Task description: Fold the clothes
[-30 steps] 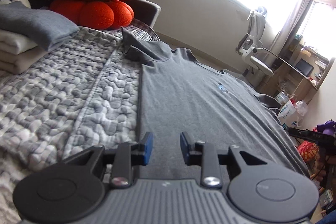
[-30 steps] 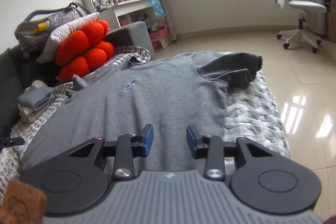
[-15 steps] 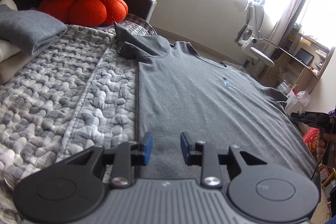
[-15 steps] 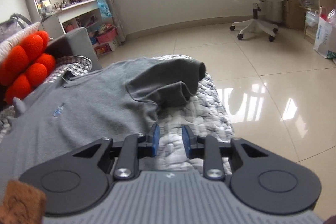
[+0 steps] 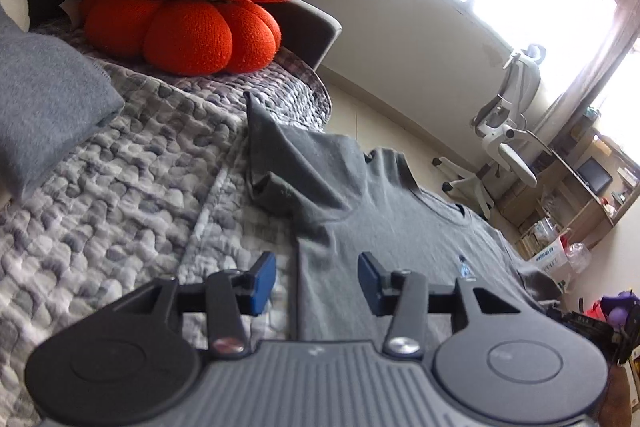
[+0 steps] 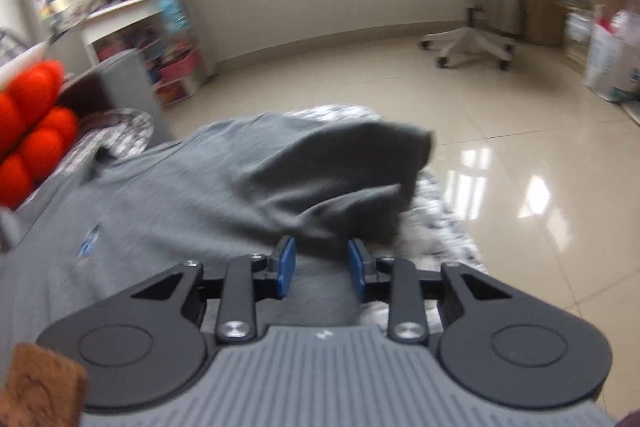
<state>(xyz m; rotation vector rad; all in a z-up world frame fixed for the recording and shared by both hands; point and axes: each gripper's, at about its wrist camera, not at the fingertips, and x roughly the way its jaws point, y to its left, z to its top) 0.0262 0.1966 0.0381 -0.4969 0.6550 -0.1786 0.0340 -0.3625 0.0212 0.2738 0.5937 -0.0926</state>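
Since the earlier frames both grippers have travelled up the garment toward its sleeves. The left gripper (image 5: 316,281), then over the lower body of the shirt, now sits at the side seam just below 1 crumpled sleeve. The right gripper (image 6: 320,269) has swung from the shirt's middle to the other sleeve.

The grey cotton T-shirt with a small blue chest print (image 5: 400,227) lies flat, front up, on a grey-and-white pebble-quilted blanket (image 5: 120,187).

Left wrist view: jaws opening, roughly half spread. 1 blue pad is over the blanket, the other over the shirt body, so the shirt's side edge runs between them. Pads not pressing on cloth; nothing held. The bunched sleeve lies just ahead of the fingertips.

Right wrist view, blurred: jaws opening, moderate gap. The folded-over sleeve (image 6: 340,167) lies directly ahead, its lower fold reaching down between the 2 pads. Grey fabric fills the gap, but the pads do not look clamped on it. Blanket shows just right of the gripper, tiled floor beyond.

2 orange pumpkin-shaped plush cushions (image 5: 192,7) are stacked at the far end of the blanket, well apart from both grippers. A folded grey cloth (image 5: 44,107) rests at left.
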